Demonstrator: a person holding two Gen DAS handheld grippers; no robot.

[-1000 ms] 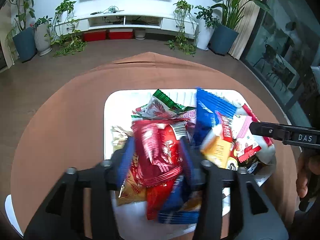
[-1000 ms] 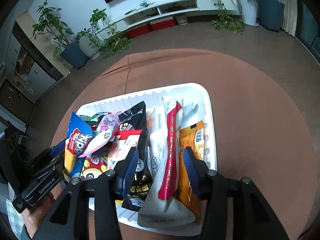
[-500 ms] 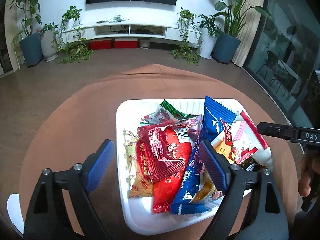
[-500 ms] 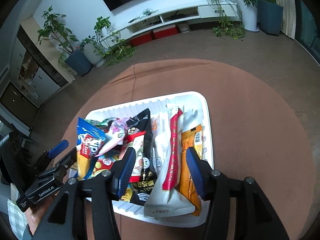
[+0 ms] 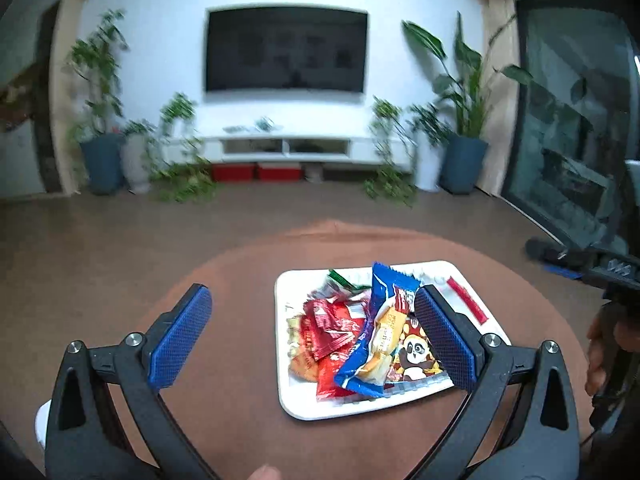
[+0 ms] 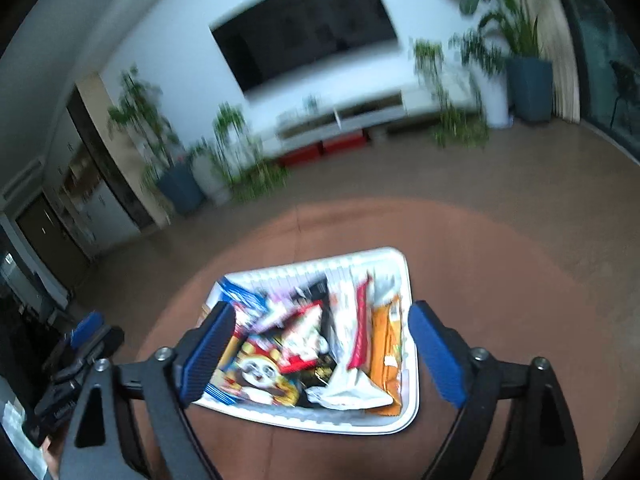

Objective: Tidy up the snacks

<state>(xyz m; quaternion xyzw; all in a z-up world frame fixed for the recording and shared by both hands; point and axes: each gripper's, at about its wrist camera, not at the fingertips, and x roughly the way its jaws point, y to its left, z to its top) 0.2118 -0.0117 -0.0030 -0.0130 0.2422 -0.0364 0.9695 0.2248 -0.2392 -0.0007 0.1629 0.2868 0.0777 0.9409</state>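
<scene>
Piled together in a white tray [image 5: 285, 364] on the round brown worktop [image 5: 224, 408], the snacks lie in a loose heap, with both tools held above the near edge and gripping nothing. In the left wrist view the left tool [image 5: 312, 340] stands wide open: its left blue pad hangs over bare brown worktop beside the tray, and its right pad sits in front of the tray's right half. Between them lie crumpled red packets [image 5: 330, 330], a blue wrapper [image 5: 386, 292] standing up at the middle, a yellow-orange packet [image 5: 380, 344] leaning against it, and a panda-printed packet [image 5: 414, 358] at the near right. A green-edged wrapper [image 5: 340, 280] peeks out at the far side, and a long red-striped white packet [image 5: 466, 304] runs along the right rim. The right tool [image 6: 316, 350] is likewise spread open in its own view, its pads framing the tray [image 6: 360, 424] from the near side. There, though blurred, the panda packet [image 6: 256, 376] lies at the near left, a white pouch with a red stripe [image 6: 356, 344] runs lengthwise right of the middle, and an orange packet [image 6: 386, 344] lies against the right wall. The other tool shows at the far edge of each view, held in a hand. Beyond the worktop stand a wall-mounted television [image 5: 286, 50], a low white cabinet [image 5: 284, 148] and potted plants [image 5: 464, 120].
</scene>
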